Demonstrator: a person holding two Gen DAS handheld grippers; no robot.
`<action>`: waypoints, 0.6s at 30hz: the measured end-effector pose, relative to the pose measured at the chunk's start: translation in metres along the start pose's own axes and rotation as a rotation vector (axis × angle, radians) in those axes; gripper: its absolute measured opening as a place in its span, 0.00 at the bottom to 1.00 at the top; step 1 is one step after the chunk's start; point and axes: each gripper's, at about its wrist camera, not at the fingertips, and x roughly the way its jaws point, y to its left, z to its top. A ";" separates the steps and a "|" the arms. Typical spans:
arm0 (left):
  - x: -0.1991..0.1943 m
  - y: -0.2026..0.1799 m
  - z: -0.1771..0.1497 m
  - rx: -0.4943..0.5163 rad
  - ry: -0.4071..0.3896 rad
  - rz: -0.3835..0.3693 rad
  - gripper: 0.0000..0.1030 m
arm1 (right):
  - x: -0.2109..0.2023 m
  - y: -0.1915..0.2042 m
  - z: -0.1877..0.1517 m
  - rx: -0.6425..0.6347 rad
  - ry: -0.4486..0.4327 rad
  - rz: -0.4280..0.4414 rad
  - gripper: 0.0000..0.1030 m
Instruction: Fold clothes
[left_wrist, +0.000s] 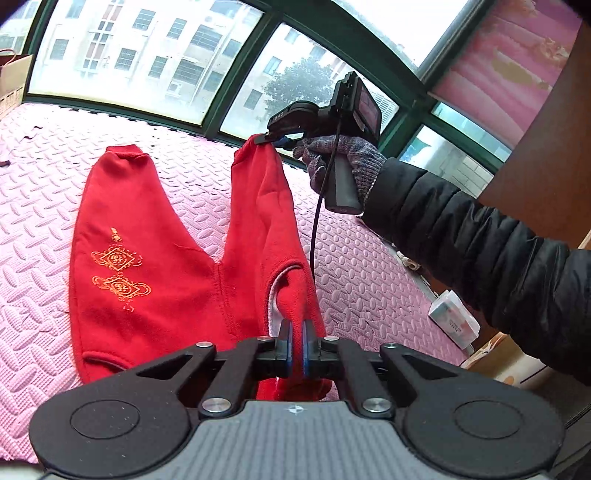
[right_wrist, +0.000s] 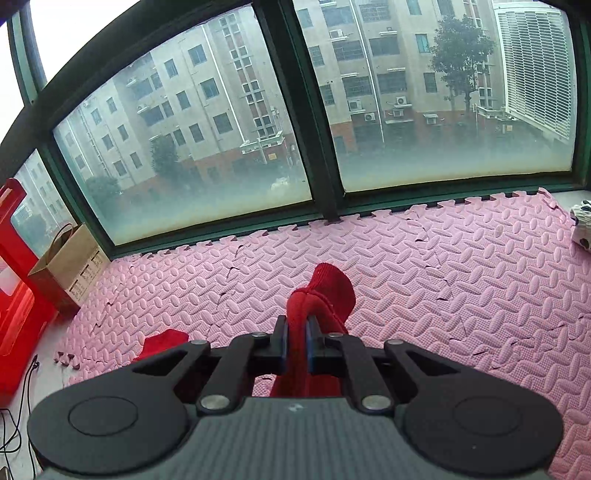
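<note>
Pink foam mat (left_wrist: 369, 258): both hand-held grippers clamp red trousers (left_wrist: 147, 258)

Red trousers (left_wrist: 155, 266) bear gold knot motifs (left_wrist: 118, 271); foam mat (left_wrist: 207, 192) embossed pink.

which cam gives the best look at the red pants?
Left wrist view. It shows the red pants nearly whole on the pink mat: both legs, gold print, right leg lifted by the right tongs, waist end pinched in the left tongs. Right wrist view shows only the clamped cuff and a scrap.
</note>
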 end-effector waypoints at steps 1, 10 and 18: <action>-0.005 0.005 -0.002 -0.024 -0.007 0.003 0.05 | 0.004 0.011 0.001 -0.009 0.000 0.007 0.08; -0.039 0.039 -0.020 -0.174 -0.060 0.034 0.05 | 0.041 0.104 -0.014 -0.100 0.042 0.088 0.08; -0.054 0.058 -0.035 -0.242 -0.050 0.074 0.05 | 0.070 0.168 -0.044 -0.157 0.114 0.223 0.17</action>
